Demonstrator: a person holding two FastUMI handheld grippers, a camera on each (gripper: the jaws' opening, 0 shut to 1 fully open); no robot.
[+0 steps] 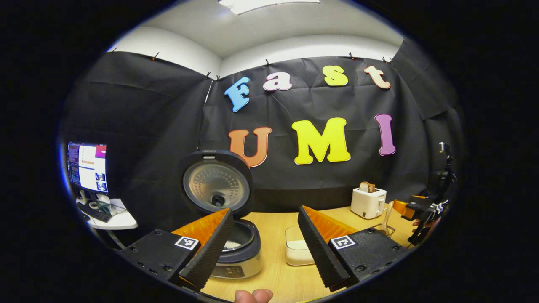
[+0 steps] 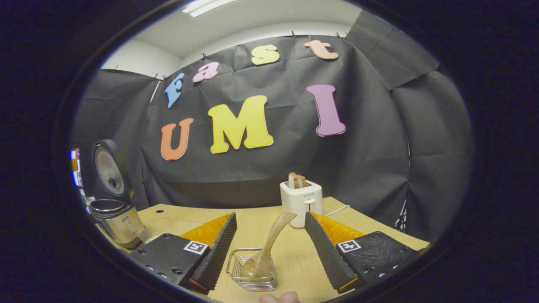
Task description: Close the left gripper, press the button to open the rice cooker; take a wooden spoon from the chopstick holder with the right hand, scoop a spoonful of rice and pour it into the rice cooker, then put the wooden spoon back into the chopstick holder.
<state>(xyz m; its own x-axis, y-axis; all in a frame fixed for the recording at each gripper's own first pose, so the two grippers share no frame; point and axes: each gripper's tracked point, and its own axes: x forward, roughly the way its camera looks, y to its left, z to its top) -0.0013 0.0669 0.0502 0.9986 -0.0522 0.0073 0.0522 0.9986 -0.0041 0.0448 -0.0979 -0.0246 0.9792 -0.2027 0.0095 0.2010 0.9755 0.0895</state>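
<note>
The rice cooker [image 1: 240,252] stands open with its lid [image 1: 217,185] upright, just beyond my left gripper [image 1: 265,212], which is open and holds nothing. A white container of rice [image 1: 297,250] sits to the cooker's right. In the right gripper view the wooden spoon [image 2: 273,235] leans in the wire chopstick holder [image 2: 236,263], bowl down. Its handle rises into the gap of my right gripper [image 2: 270,215], which is open, and neither finger presses on it. The right gripper [image 1: 421,210] also shows far off in the left gripper view, by the spoon [image 1: 387,216]. The cooker [image 2: 116,216] stands far left.
A white toaster [image 2: 301,198] with bread in it stands at the back of the wooden table [image 2: 189,219]; it is also the toaster [image 1: 368,202] behind the spoon. A monitor [image 1: 88,166] and keyboard sit on a side desk to the left. A thumb [image 1: 252,296] shows at the bottom edge.
</note>
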